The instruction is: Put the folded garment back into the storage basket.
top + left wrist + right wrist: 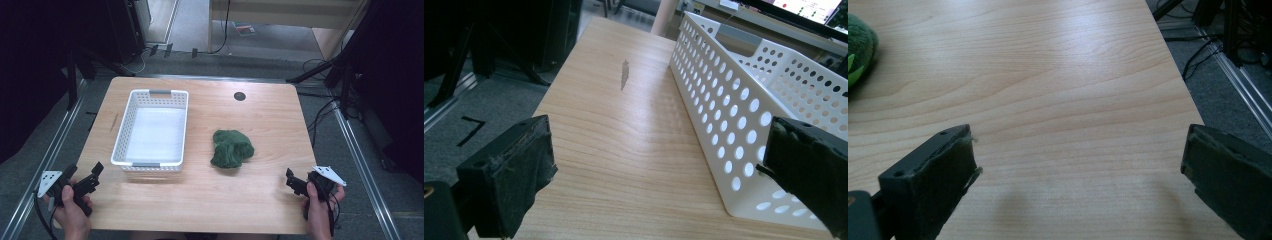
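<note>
Left gripper (89, 179): held low at the table's near left corner, jaws spread wide with nothing between them. In the left gripper view its camera looks along the basket's outer side wall, so it seems parked rather than aimed at anything.
Right gripper (294, 181): at the near right edge, jaws likewise spread wide and empty. The right gripper view has bare wood ahead and the green thing at its left edge.
Hands: one wraps each handle from below the table edge — both read as a resting, ready hold, well apart from anything to grasp.
Green cloth (231, 148): a crumpled soft lump, possibly a plush or a bunched towel (too small to tell), lying on the wood right of centre, beside the basket but not touching it. It lies nearer the right gripper, which suits a right-hand pick.
Basket (155, 94): white, perforated, rectangular and empty, standing upright left of centre with its long side running away from the person — its open top probably awaits the cloth.
Table (265, 115): pale wood, with a dark round grommet (239, 96) near the far edge.
Step in hand: by my judgement nothing is started yet; the first reach is toward the cloth.
</note>
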`<state>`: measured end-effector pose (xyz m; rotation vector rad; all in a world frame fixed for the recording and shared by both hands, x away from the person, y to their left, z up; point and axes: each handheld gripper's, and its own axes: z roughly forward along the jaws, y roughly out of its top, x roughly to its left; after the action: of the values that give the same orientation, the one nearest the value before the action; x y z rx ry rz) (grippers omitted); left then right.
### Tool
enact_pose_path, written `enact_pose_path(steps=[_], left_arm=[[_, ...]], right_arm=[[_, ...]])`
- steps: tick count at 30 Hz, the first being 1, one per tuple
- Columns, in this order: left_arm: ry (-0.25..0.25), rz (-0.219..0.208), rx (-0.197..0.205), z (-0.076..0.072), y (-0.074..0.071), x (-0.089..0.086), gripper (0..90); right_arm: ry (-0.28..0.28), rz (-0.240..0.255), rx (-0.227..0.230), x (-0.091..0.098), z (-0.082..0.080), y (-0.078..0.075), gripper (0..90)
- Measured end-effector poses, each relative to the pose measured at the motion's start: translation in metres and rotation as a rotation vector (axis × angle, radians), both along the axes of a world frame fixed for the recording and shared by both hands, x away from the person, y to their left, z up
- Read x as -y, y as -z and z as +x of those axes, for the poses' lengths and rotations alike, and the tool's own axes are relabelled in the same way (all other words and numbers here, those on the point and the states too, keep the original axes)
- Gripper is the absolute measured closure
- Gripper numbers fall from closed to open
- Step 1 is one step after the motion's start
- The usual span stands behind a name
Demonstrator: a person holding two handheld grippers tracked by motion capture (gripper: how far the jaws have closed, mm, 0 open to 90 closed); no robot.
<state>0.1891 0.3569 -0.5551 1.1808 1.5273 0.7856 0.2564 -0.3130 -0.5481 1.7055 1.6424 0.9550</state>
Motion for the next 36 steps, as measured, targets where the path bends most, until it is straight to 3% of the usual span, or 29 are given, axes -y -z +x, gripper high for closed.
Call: enact_pose_path(steps=[6,14,16,22,24,25,27,29,36], left_arm=[[-0.002,-0.006,-0.002,0.000,0.000,0.000,0.4],[-0.008,0.046,-0.028,0.004,-0.003,0.003,0.3],[-0.002,0.025,-0.017,0.004,-0.007,0.004,0.3],[0.009,0.022,0.020,-0.003,-0.031,0.011,0.3],[0.024,-0.053,0.048,-0.006,-0.044,0.010,0.4],[0.033,-0.060,0.061,-0.008,-0.052,0.012,0.3],[0.056,-0.019,0.070,-0.010,-0.066,0.018,0.3],[0.087,-0.026,0.069,-0.009,-0.076,0.024,0.3],[0.143,-0.008,0.025,0.002,-0.089,0.044,0.3]], right_arm=[[-0.004,0.011,-0.003,0.001,0.000,0.000,1.1],[-0.004,0.006,-0.005,0.000,0.001,0.000,1.1],[-0.001,0.005,-0.005,0.000,0.001,0.000,1.0],[-0.005,0.001,-0.007,0.000,0.001,0.000,1.1],[-0.004,0.001,-0.006,0.000,0.001,0.000,1.1],[-0.002,0.004,-0.008,0.001,0.001,0.000,1.1],[-0.002,0.006,-0.008,0.001,0.001,0.000,1.1],[-0.008,0.009,-0.013,0.000,0.001,0.000,1.1],[-0.018,0.003,-0.020,-0.001,0.002,0.000,1.1]])
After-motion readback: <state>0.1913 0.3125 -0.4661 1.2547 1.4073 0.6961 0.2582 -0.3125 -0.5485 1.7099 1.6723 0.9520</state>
